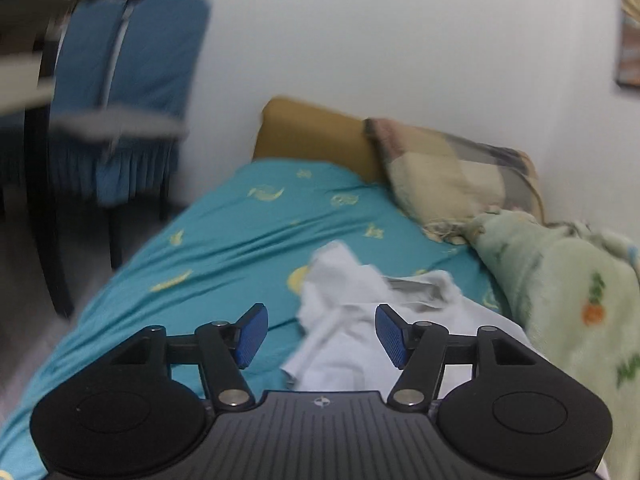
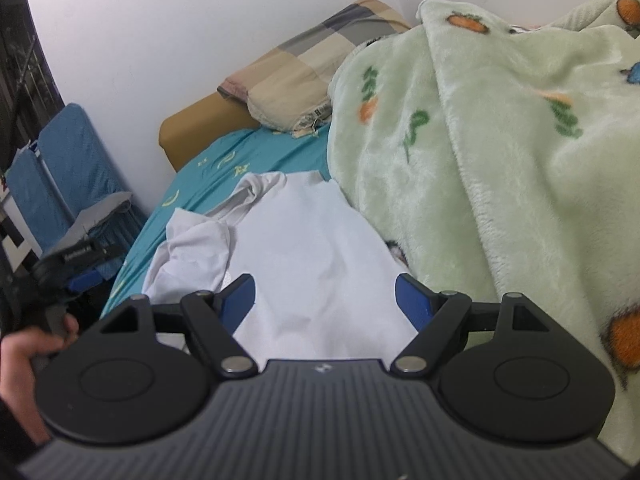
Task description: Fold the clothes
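Observation:
A white garment [image 2: 316,256] lies on the teal bedsheet [image 2: 224,160], its body fairly flat and one side bunched up at the left. In the left wrist view the same white garment [image 1: 352,320] shows crumpled, its collar end toward the pillows. My left gripper [image 1: 318,334] hovers over the garment's near edge with its jaws apart and nothing pinched between the blue pads. My right gripper [image 2: 325,300] is open above the garment's smooth middle, pads clear of the cloth. The left gripper [image 2: 86,278] also appears at the bed's left edge, held by a hand [image 2: 28,350].
A pale green fleece blanket [image 2: 500,152] with carrot prints is heaped along the right side of the bed. A checked pillow [image 2: 304,68] and a mustard headboard cushion [image 1: 312,132] lie at the far end by the white wall. Blue-covered chairs [image 1: 128,92] stand left of the bed.

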The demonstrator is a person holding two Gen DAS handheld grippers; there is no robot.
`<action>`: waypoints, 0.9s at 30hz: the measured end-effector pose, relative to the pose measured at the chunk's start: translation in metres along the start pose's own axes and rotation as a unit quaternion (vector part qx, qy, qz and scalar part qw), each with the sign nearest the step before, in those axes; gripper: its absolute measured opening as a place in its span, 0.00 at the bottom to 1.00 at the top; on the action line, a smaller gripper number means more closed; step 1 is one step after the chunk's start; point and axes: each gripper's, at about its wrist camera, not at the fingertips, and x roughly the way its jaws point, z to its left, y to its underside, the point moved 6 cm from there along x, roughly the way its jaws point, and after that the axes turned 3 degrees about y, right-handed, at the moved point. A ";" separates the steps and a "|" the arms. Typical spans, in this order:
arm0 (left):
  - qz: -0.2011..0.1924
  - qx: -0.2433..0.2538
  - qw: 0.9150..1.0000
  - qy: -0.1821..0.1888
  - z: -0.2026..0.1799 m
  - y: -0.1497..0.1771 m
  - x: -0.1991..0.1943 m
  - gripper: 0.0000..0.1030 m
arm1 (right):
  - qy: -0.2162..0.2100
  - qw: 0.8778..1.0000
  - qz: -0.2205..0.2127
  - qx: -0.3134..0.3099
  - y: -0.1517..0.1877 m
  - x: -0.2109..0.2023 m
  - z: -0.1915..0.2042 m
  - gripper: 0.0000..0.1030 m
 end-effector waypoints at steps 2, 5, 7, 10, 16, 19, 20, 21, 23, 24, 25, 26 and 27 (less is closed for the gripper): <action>0.025 -0.006 1.000 0.008 0.012 0.003 0.023 0.56 | 0.005 1.000 0.004 -0.015 0.005 0.004 0.005 0.77; 0.046 -0.008 0.998 0.035 0.024 0.007 0.047 0.54 | 0.015 0.999 0.010 -0.036 0.011 0.012 0.010 0.77; 0.062 -0.008 0.996 0.055 0.027 0.010 0.058 0.47 | 0.022 0.998 0.013 -0.049 0.015 0.018 0.014 0.77; 0.093 -0.011 0.991 0.091 0.030 0.019 0.070 0.14 | 0.030 0.997 0.017 -0.064 0.019 0.024 0.019 0.77; 0.067 -0.055 0.986 0.139 0.054 -0.006 0.053 0.02 | 0.046 0.994 0.020 -0.102 0.026 0.030 0.034 0.76; 0.040 -0.092 0.985 0.140 0.085 -0.049 0.040 0.02 | 0.047 0.992 0.027 -0.112 0.029 0.034 0.042 0.76; 0.033 -0.092 0.987 0.128 0.095 -0.065 0.036 0.02 | 0.047 0.992 0.027 -0.118 0.030 0.035 0.045 0.76; 0.027 -0.090 0.989 0.113 0.105 -0.082 0.034 0.02 | 0.047 0.991 0.026 -0.124 0.031 0.037 0.049 0.76; 0.019 -0.078 0.995 0.061 0.127 -0.115 0.030 0.02 | 0.048 0.989 0.025 -0.136 0.033 0.039 0.055 0.76; 0.015 -0.071 0.997 0.029 0.139 -0.131 0.029 0.02 | 0.048 0.989 0.027 -0.140 0.034 0.041 0.058 0.76; 0.012 -0.066 0.998 -0.009 0.153 -0.146 0.029 0.02 | 0.048 0.988 0.028 -0.144 0.036 0.042 0.060 0.76; 0.012 -0.062 0.997 -0.050 0.167 -0.157 0.030 0.02 | 0.049 0.987 0.030 -0.148 0.037 0.044 0.062 0.76; 0.015 -0.058 0.994 -0.088 0.181 -0.165 0.032 0.02 | 0.050 0.987 0.032 -0.152 0.039 0.046 0.064 0.76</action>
